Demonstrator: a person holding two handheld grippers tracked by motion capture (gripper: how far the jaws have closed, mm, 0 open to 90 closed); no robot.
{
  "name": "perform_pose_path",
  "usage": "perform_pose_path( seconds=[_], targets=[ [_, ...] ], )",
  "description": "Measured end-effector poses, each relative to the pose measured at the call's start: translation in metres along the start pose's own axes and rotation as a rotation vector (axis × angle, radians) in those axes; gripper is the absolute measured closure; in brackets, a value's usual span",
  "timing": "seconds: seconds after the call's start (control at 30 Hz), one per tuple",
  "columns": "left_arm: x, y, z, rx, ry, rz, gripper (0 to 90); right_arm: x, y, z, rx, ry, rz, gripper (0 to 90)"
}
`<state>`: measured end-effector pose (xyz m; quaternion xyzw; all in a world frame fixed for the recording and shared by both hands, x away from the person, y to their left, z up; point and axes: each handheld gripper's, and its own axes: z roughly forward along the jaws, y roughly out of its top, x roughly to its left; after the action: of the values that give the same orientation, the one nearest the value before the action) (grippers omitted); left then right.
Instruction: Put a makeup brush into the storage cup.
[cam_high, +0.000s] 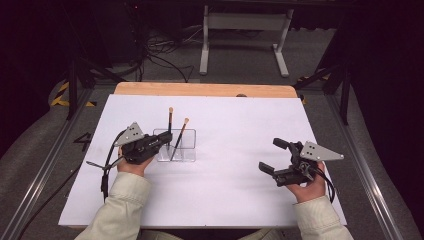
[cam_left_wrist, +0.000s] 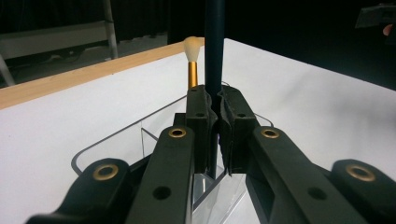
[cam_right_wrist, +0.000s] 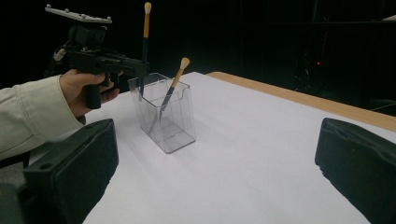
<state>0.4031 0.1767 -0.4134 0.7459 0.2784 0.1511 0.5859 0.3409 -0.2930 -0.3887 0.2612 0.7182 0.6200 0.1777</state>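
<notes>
Jaws tight on upright brush (cam_left_wrist: 214, 42) in holder (cam_high: 186, 150)

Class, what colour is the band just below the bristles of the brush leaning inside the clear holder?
Gold; the leaning brush shows it best in the left gripper view.

Bright, even light on the white table (cam_high: 225, 200), dark surroundings, soft faint shadows, slightly grainy pictures.
</notes>
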Motion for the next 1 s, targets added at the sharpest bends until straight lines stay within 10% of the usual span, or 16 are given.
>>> perform_pose_path(
  seconds=[0.83,1.0],
  targets=[
    [-0.0031,0.0007,0.0,0.09,0.03,0.011,80.2,0.0,-0.0001,-0.0001,-0.001,0.008,0.004,0.0],
    [-0.0042,0.0023,0.0009,0.072,0.003,-0.004,61.7,0.0001,0.0,0.0001,-0.002,0.008,0.004,0.0]
  ],
)
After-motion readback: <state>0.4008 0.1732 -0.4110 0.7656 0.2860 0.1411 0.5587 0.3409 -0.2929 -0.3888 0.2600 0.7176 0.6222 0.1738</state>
